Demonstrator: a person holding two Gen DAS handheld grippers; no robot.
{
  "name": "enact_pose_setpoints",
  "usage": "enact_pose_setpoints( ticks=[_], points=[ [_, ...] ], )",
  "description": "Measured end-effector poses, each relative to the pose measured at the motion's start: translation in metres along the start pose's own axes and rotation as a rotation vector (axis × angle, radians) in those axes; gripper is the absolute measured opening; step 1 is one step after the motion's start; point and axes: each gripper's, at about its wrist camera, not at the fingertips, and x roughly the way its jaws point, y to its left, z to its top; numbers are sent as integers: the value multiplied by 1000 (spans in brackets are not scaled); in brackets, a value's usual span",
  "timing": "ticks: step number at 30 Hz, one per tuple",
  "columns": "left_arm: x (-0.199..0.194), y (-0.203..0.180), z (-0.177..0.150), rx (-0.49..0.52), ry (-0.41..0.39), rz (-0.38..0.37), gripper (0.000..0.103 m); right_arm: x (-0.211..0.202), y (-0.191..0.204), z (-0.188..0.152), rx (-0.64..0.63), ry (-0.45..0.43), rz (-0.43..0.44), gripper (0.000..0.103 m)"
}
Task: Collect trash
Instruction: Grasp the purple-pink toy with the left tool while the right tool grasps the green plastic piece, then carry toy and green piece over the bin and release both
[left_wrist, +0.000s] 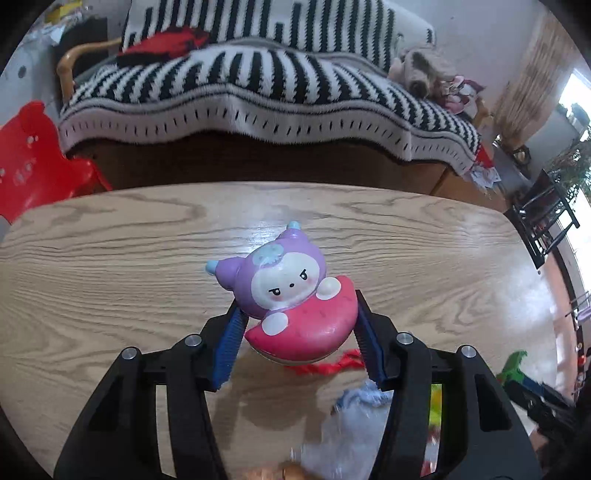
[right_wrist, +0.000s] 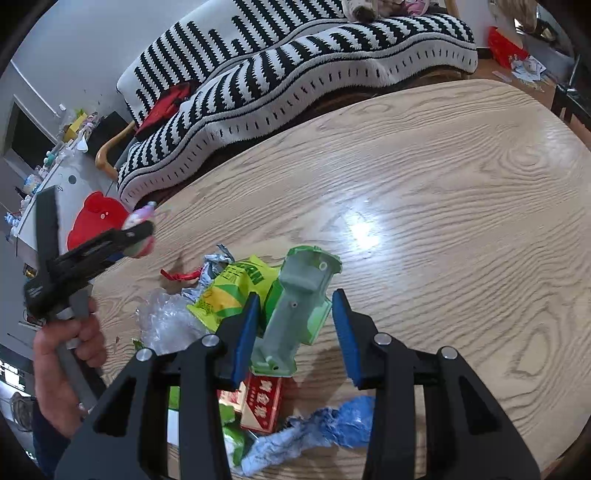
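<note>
My left gripper (left_wrist: 295, 325) is shut on a purple and pink cartoon squishy toy (left_wrist: 291, 295) and holds it above the wooden table (left_wrist: 110, 258). It shows at the left of the right wrist view (right_wrist: 138, 236), hand-held and blurred. My right gripper (right_wrist: 293, 328) is open over a trash pile, its pads either side of a green plastic piece (right_wrist: 295, 317). The pile has a yellow-green snack bag (right_wrist: 231, 291), a red carton (right_wrist: 262, 402), blue crumpled cloth (right_wrist: 325, 428), clear plastic wrap (right_wrist: 166, 325) and a red strip (right_wrist: 177, 276).
A sofa with a black-and-white striped blanket (left_wrist: 258, 92) runs along the table's far side. A red plastic chair (left_wrist: 33, 162) stands at the left. A black rack (left_wrist: 546, 218) and plants stand at the right. The table's bare wood (right_wrist: 443, 221) stretches right.
</note>
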Motion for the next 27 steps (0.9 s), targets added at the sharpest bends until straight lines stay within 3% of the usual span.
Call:
enact_pose_setpoints(
  ticks=[6, 14, 23, 27],
  points=[
    [-43, -38, -40, 120, -19, -8, 55, -28, -17, -5, -10, -30, -19, 41],
    [-84, -133, -107, 294, -25, -130, 55, -88, -67, -27, -10, -94, -93, 41],
    [-78, -266, -180, 524, 43, -293, 55, -167, -169, -63, 111, -174, -227, 41],
    [-75, -333, -212, 621, 68, -398, 55, -206, -230, -91, 215, -213, -304, 41]
  ],
)
